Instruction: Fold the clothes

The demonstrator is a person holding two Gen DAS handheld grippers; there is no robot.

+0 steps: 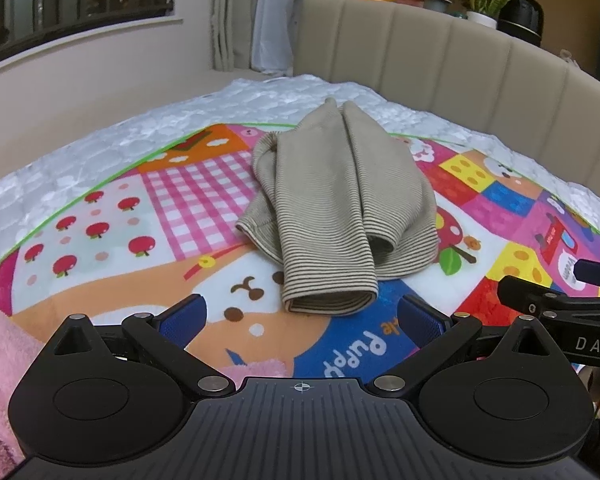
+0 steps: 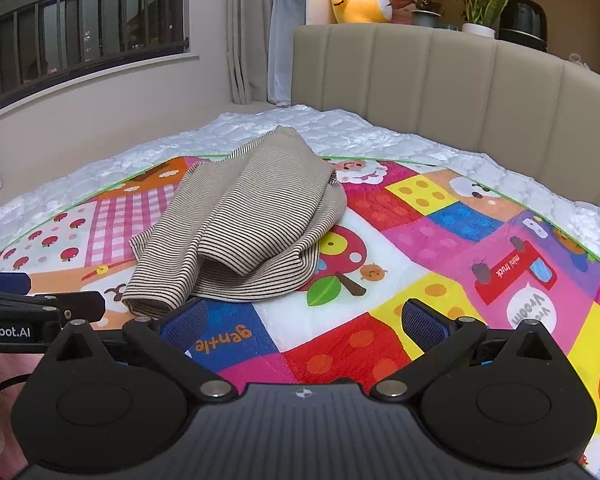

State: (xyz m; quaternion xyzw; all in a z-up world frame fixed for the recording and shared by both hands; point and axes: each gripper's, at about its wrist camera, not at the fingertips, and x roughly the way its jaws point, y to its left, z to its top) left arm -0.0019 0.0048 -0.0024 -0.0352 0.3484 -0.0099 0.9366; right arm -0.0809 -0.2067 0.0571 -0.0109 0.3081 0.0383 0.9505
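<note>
Left wrist view showed the left gripper (image 1: 300, 320) released, empty, below the striped garment (image 1: 340, 200) at frame centre; right gripper (image 2: 304, 320) likewise released; recommended grasping the near hem evenly.

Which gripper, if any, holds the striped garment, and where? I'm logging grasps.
Neither. The left gripper and right gripper are both open, and the striped garment lies free on the mat.

Soft, finely ribbed striped knit garment (image 1: 340, 204) on a smooth printed cloth mat (image 1: 112, 216); matt black plastic gripper (image 1: 300, 320) with ridged blue pads (image 1: 184, 316).
</note>
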